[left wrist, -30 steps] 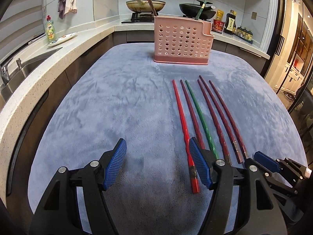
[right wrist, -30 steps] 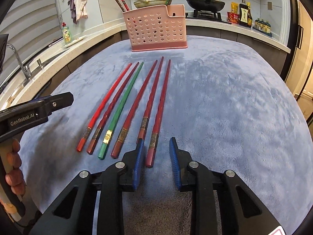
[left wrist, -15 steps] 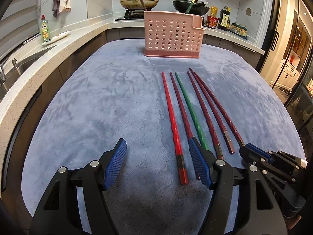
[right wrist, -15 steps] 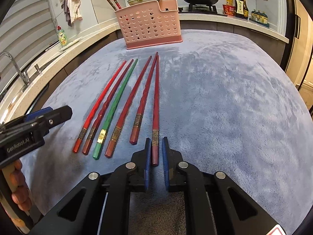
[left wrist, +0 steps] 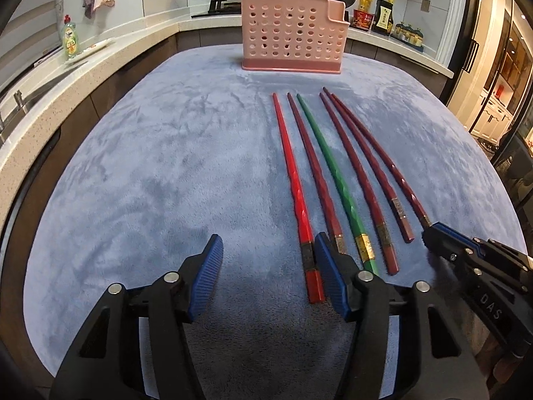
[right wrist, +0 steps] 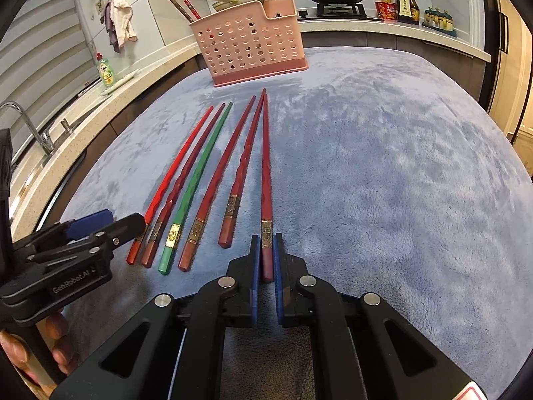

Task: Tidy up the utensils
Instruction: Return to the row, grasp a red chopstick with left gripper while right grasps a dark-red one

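Kitchen counters ran along the upper edge and left side of both views, and a blue-grey plush mat [right wrist: 383,173] covered the work surface. A pink perforated utensil holder [right wrist: 253,38] stood upright at the far end of the mat, upper centre of the frame, with several chopsticks already standing in it.

Six chopsticks lay flat on the mat in a loose fan, long axes running from the grippers toward the holder, thick decorated ends nearest the cameras.

The right gripper [right wrist: 266,260] was clamped on the thick end of the rightmost dark red chopstick [right wrist: 265,180]; both blue pads pressed its sides. In the right wrist view its shaft ran almost straight up the frame from the fingers, tip aimed at the holder's base. Its far tip lay touching or just beside the tip of the neighbouring chopstick; which could not be resolved.

The left gripper [left wrist: 266,266] stood with its fingers apart. Its jaws had just been closing, with the butt of the bright red chopstick [left wrist: 293,180] between them, just beside the right-hand pad; the pads did not press it. This was the leftmost stick of the row.

The green chopstick [left wrist: 333,173] lay third from the left, bearing a gold band near its thick end. The sticks were slim, faceted or twisted, and glossy, probably slippery under a grip.
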